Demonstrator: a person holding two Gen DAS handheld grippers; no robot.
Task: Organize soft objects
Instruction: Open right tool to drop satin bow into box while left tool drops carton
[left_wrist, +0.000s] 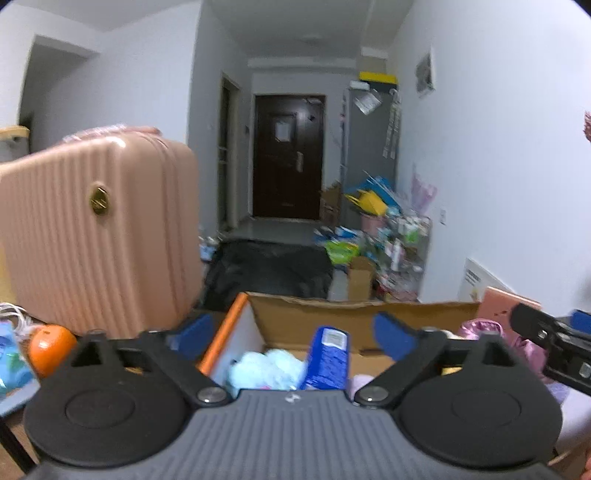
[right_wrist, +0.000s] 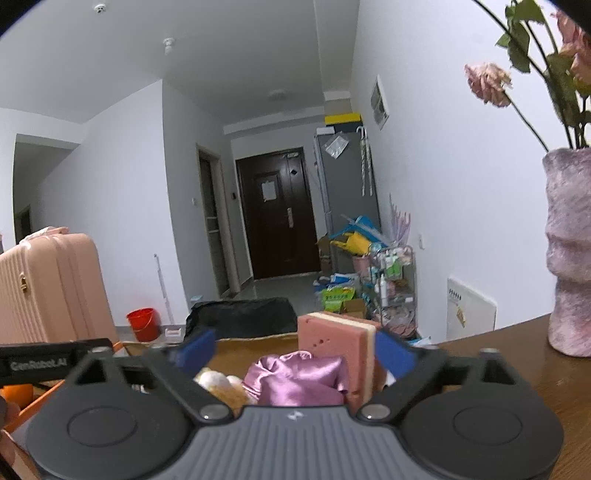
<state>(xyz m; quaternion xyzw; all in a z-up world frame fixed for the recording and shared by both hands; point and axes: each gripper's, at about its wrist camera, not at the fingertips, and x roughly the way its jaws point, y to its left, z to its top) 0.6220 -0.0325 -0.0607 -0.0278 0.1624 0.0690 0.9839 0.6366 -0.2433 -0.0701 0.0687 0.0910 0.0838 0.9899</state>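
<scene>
My left gripper (left_wrist: 294, 335) stands open over a cardboard box (left_wrist: 314, 308) with an orange left edge. Nothing is between its blue pads. Inside the box lie a light-blue fluffy thing (left_wrist: 260, 369) and an upright blue packet (left_wrist: 328, 356). My right gripper (right_wrist: 294, 351) is open too, above the same box (right_wrist: 258, 340). Between its fingers I see a crumpled purple satin cloth (right_wrist: 295, 380), a beige plush toy (right_wrist: 221, 386) and an upright pink sponge (right_wrist: 334, 350) close beside the right pad (right_wrist: 395, 354). Whether that pad touches the sponge I cannot tell. Each gripper shows at the edge of the other's view.
A pink ribbed suitcase (left_wrist: 96, 236) stands left of the box, with an orange (left_wrist: 50, 350) at its foot. On the wooden table (right_wrist: 498, 339) to the right is a pinkish vase (right_wrist: 570, 251) with dried flowers. Behind lie a dark bag (left_wrist: 269, 269), hallway clutter (left_wrist: 388, 243) and a red bucket (right_wrist: 142, 323).
</scene>
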